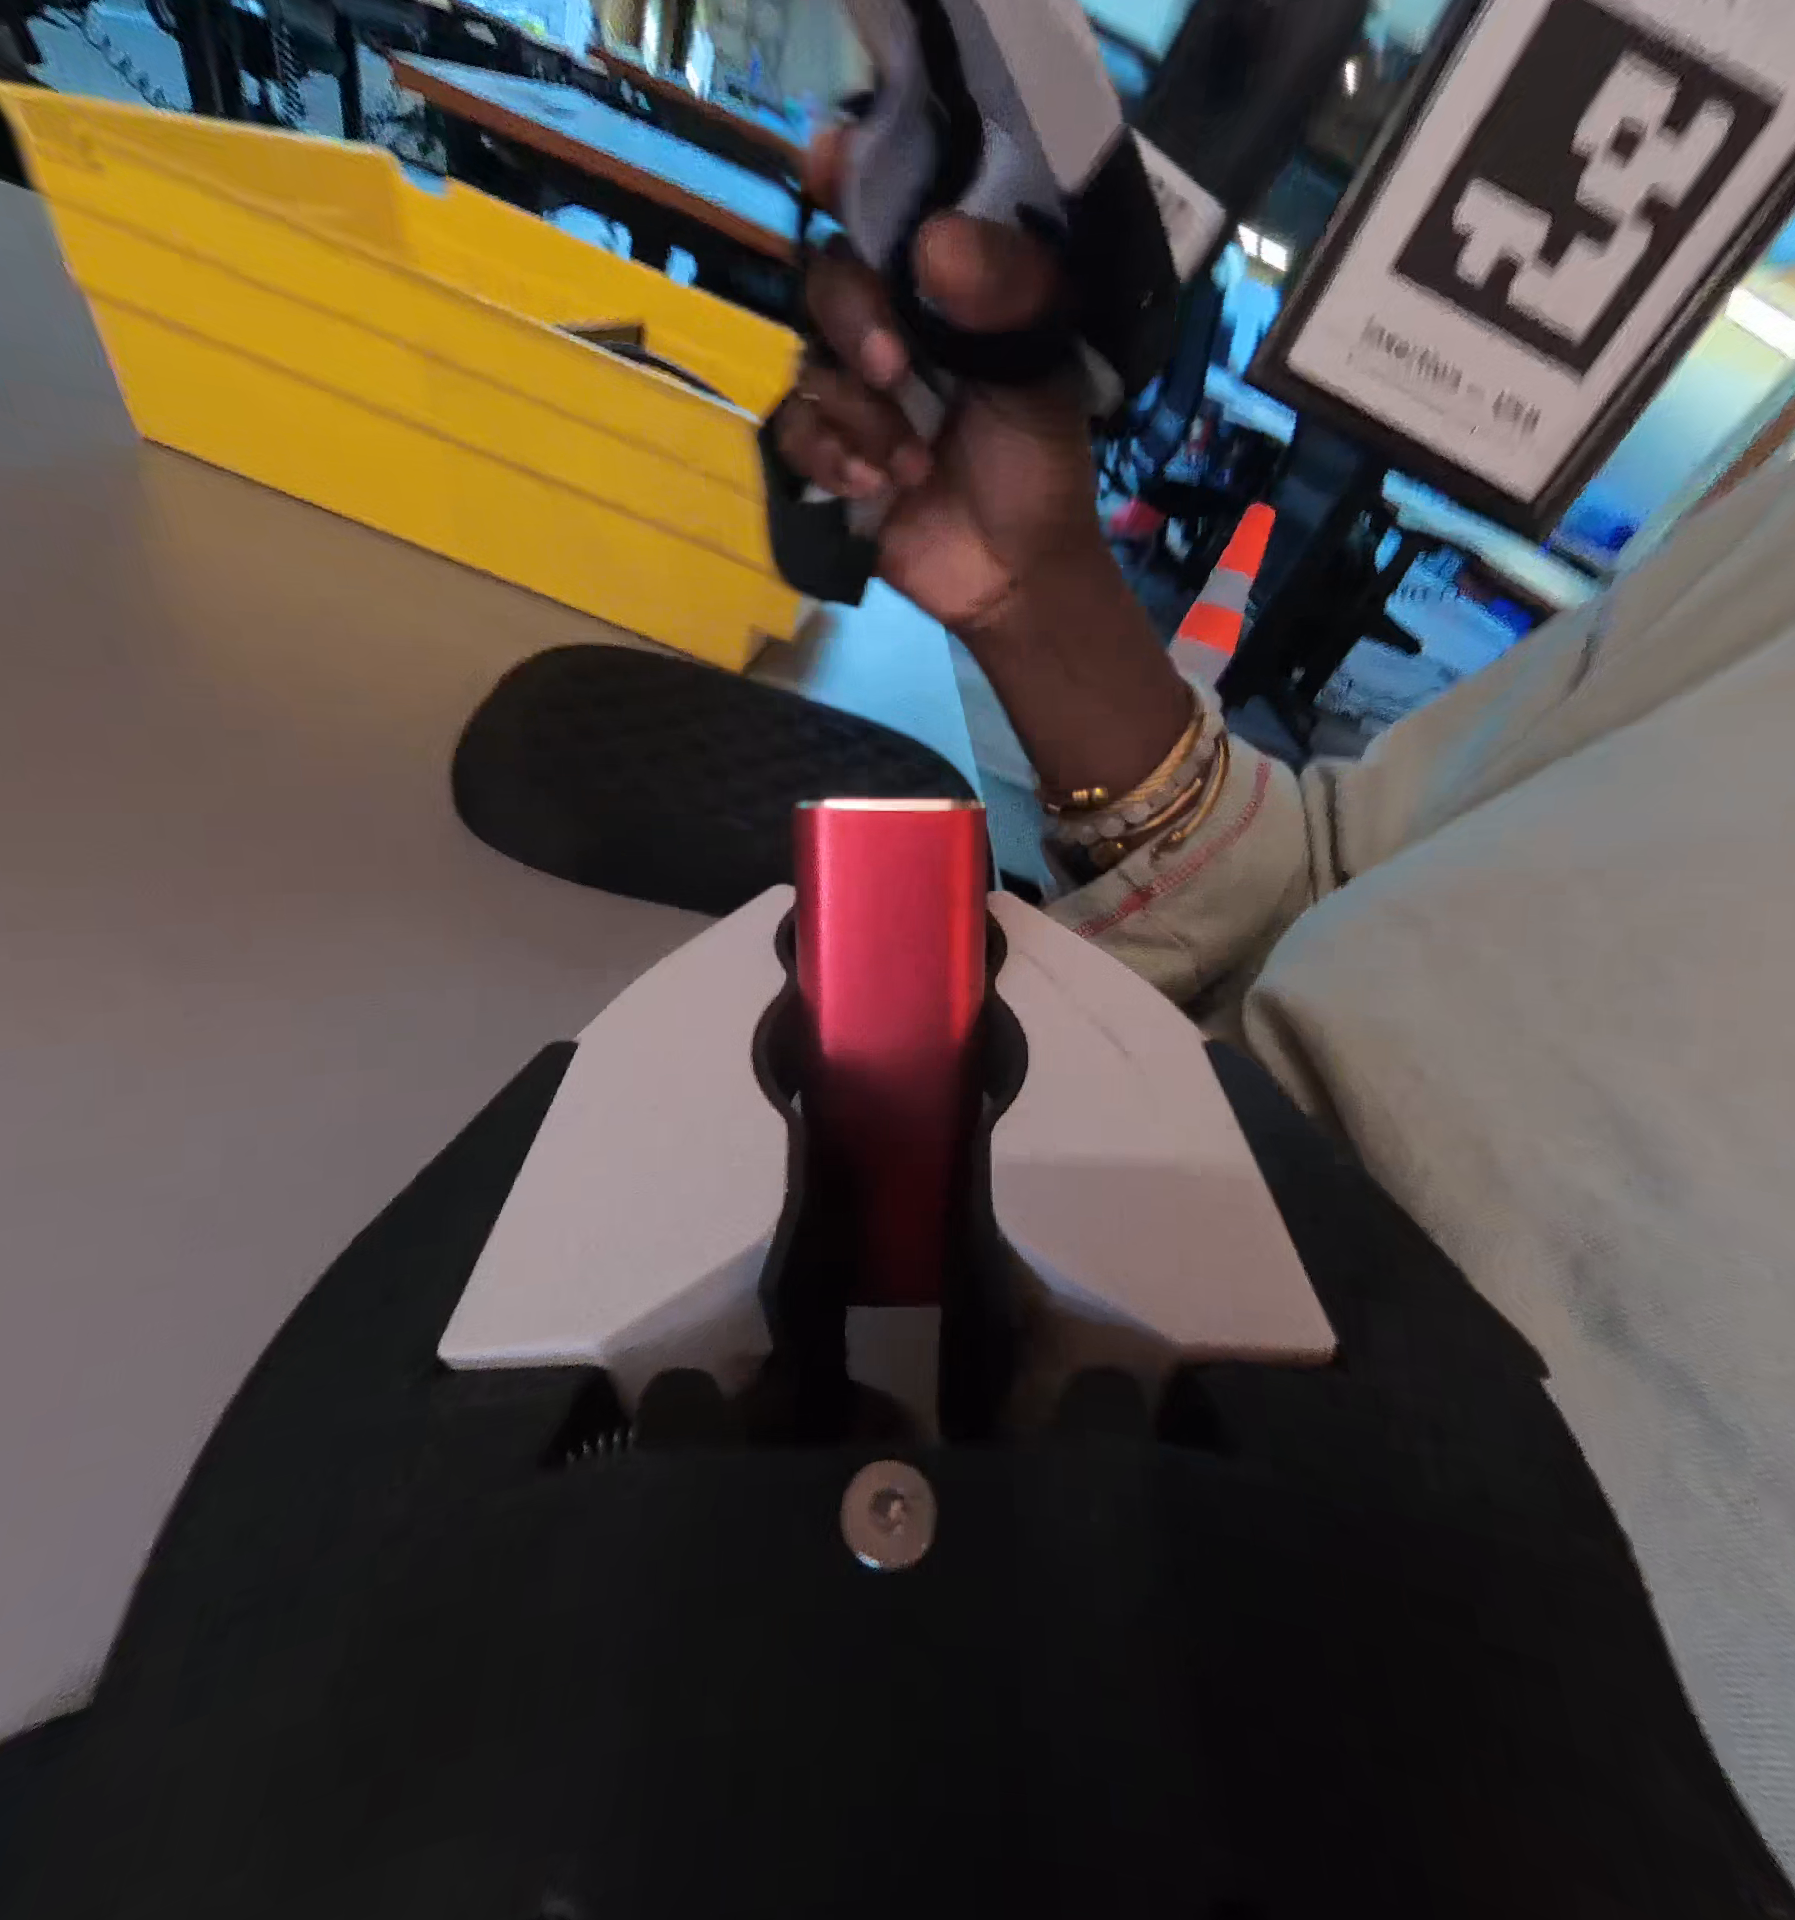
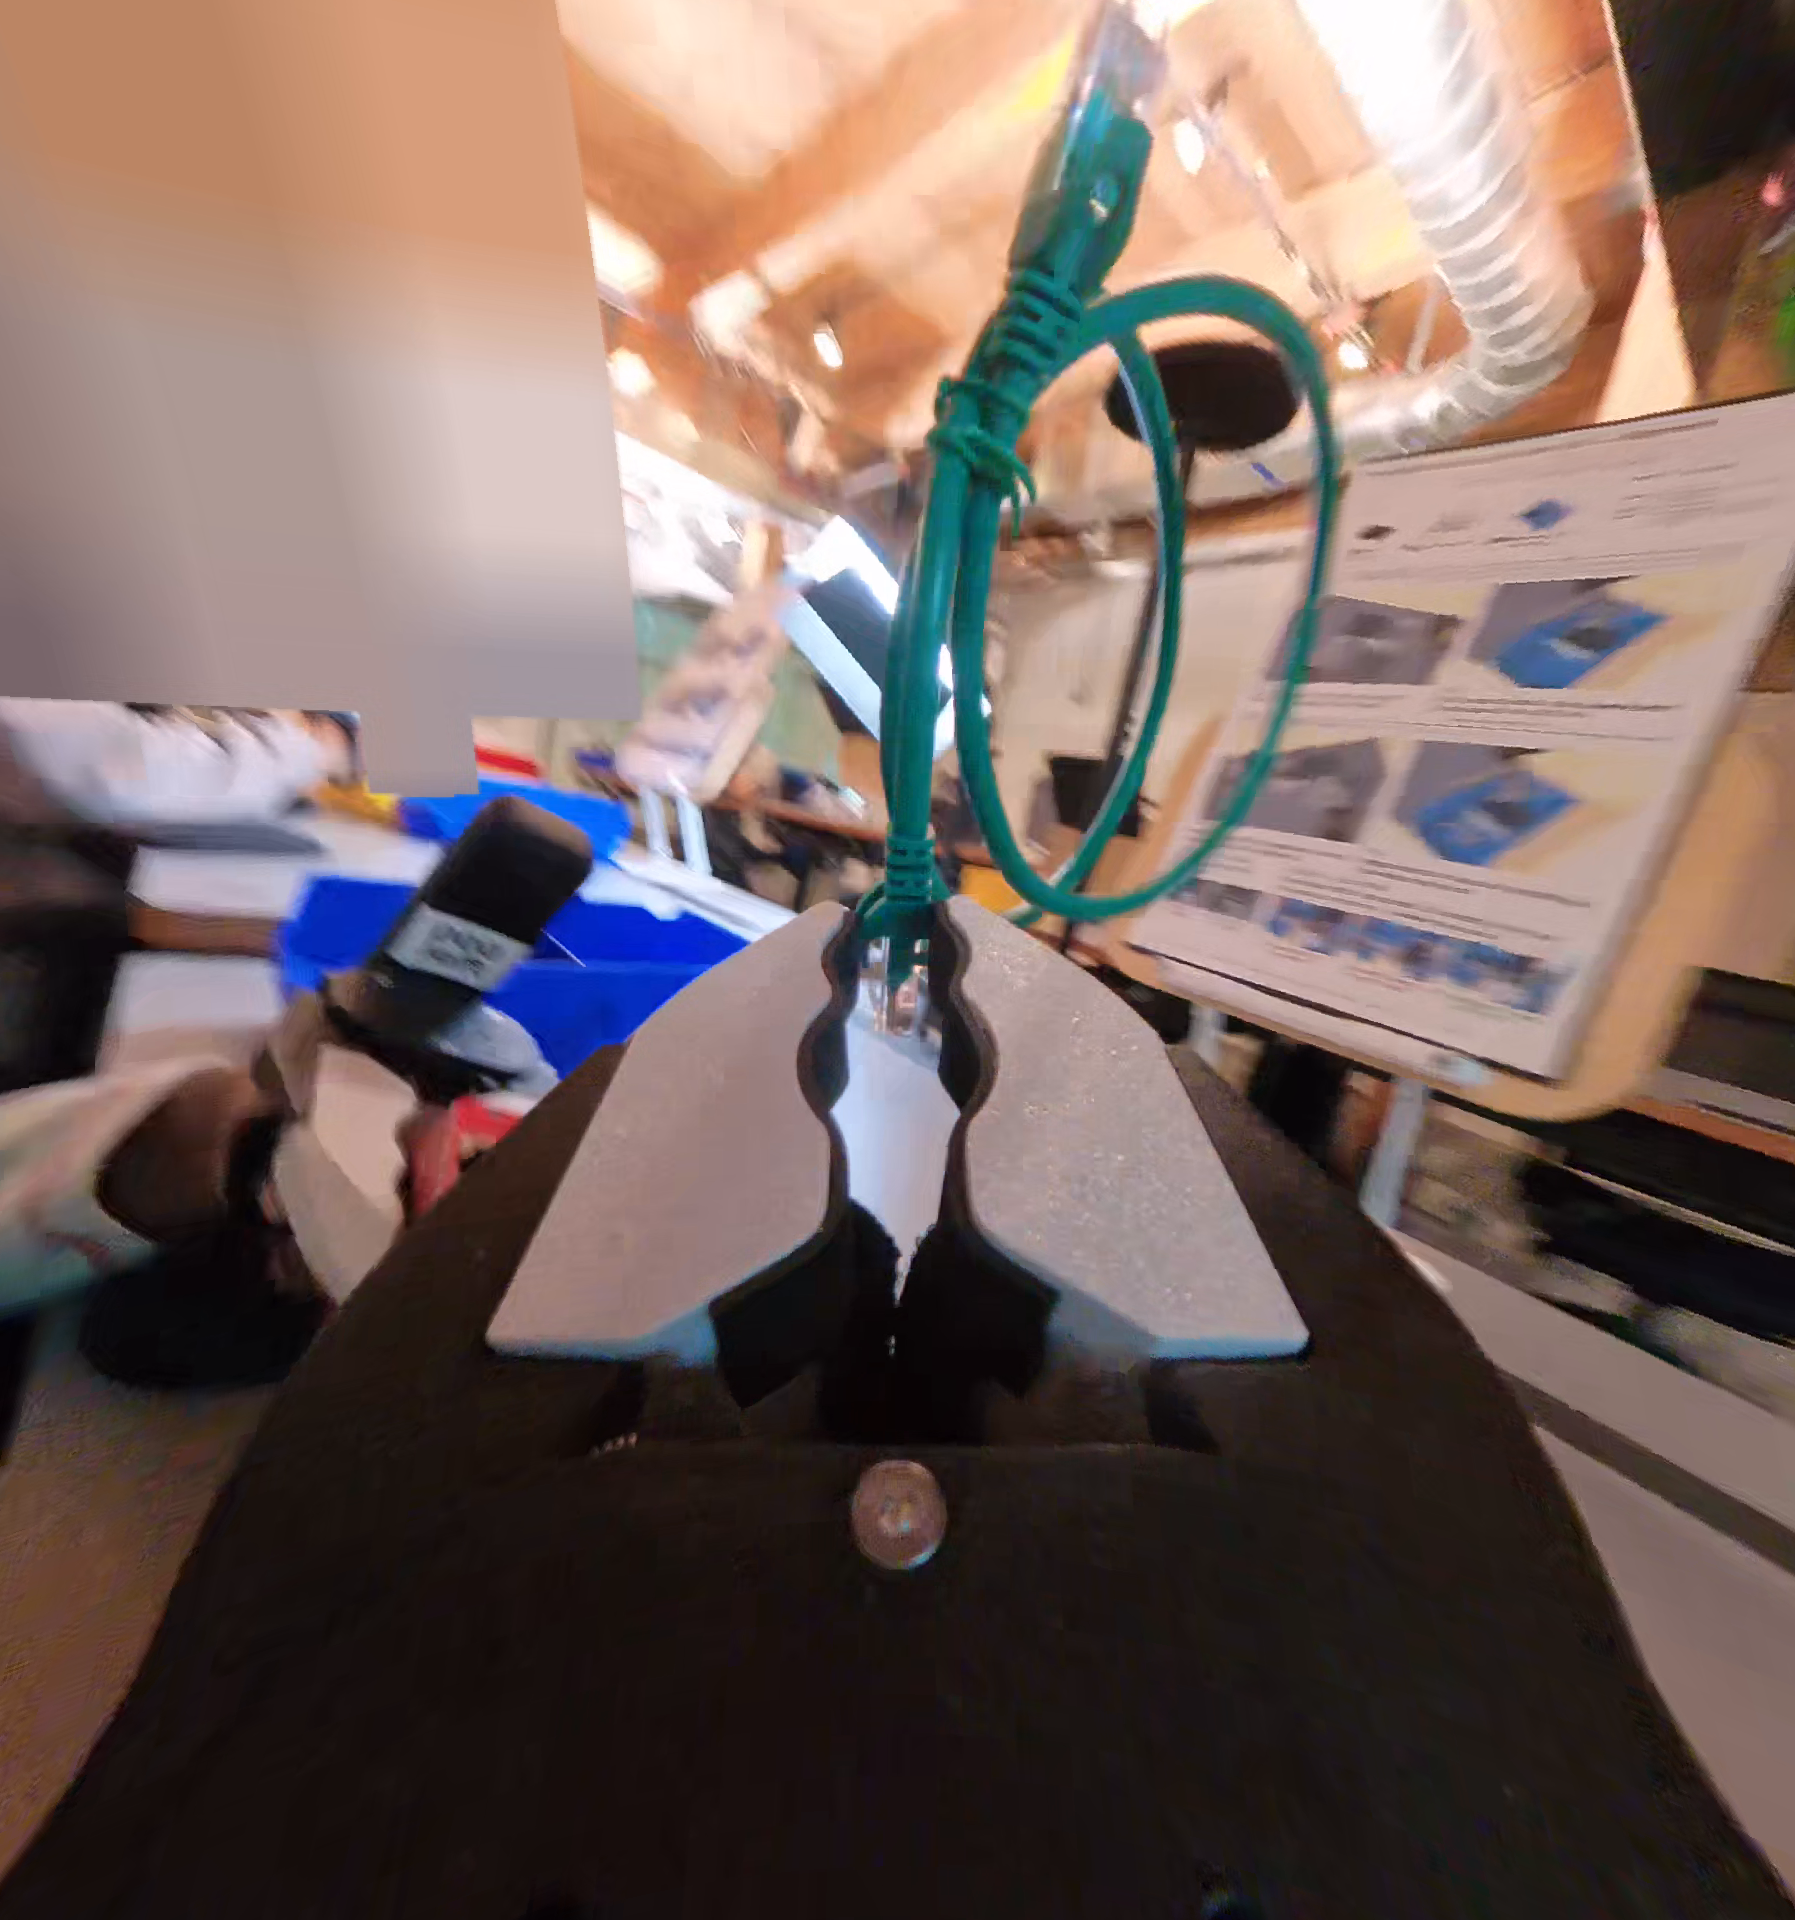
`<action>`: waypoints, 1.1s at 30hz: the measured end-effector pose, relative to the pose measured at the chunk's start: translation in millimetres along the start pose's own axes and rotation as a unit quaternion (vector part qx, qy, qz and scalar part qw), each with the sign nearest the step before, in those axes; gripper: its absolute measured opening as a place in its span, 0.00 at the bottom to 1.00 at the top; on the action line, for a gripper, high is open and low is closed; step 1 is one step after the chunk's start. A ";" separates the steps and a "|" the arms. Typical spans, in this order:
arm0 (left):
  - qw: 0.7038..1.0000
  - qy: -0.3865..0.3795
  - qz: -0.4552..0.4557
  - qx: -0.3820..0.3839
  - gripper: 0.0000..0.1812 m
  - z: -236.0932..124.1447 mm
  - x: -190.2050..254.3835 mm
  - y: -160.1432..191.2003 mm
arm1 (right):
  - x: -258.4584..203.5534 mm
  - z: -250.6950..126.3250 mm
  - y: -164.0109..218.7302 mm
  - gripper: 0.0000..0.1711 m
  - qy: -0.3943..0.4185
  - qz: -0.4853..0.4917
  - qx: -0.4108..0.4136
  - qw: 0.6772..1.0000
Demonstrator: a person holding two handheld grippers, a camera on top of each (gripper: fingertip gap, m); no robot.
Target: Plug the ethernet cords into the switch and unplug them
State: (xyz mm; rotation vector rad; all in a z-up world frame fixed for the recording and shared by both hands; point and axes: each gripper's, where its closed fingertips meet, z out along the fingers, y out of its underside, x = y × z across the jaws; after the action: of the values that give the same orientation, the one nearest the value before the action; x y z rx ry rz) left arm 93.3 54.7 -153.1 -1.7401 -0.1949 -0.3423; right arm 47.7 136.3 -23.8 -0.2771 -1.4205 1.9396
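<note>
1. Between the fingers of the left gripper [image 1: 888, 925], a red metal block [image 1: 888, 1029] is sitting clamped lengthwise, its pale end face pointing forward over the grey tabletop [image 1: 197, 831]; judging by the task, this is probably the switch, though no ports are showing from this side
2. Up in the right wrist view, the right gripper [image 2: 898, 961] is pinching the clear plug of a green ethernet cord [image 2: 934, 644] at its fingertips, and the rest of the cord is standing above it in a tied loop with the second plug [image 2: 1080, 187] at the top
3. Cord and red block are being held well apart, so the task is looking early: nothing is plugged in, and both the plugging and the unplugging are left to do
4. Seen from the left wrist view, the person's right hand [image 1: 934, 416] is gripping its tool handle raised above the tabletop, the wrist wearing bracelets [image 1: 1142, 800], near a yellow bin [image 1: 405, 364]
5. That right gripper is tilting steeply upward toward the ceiling, while the left one is lying low and roughly level over the tabletop
</note>
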 end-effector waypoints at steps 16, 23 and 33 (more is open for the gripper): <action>0.999 -0.008 -0.039 0.032 0.16 -5.6 -8.6 -8.2 | 88.8 -198.8 -17.5 0.08 0.255 -0.144 -0.409 0.864; 0.999 -0.006 -0.041 0.035 0.16 -6.3 -8.6 -9.0 | 104.7 -206.1 13.9 0.08 0.228 0.095 -0.305 0.920; 0.998 -0.006 -0.044 0.035 0.16 -6.2 -9.2 -9.2 | 192.5 -269.3 41.2 0.13 0.481 0.028 -0.377 0.791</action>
State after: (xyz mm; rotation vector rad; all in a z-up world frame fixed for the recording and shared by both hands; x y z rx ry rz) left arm 81.0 50.9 -146.6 -1.6690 -0.2897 -0.3844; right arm 38.3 456.2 -117.8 -1.4491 -1.3267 0.8393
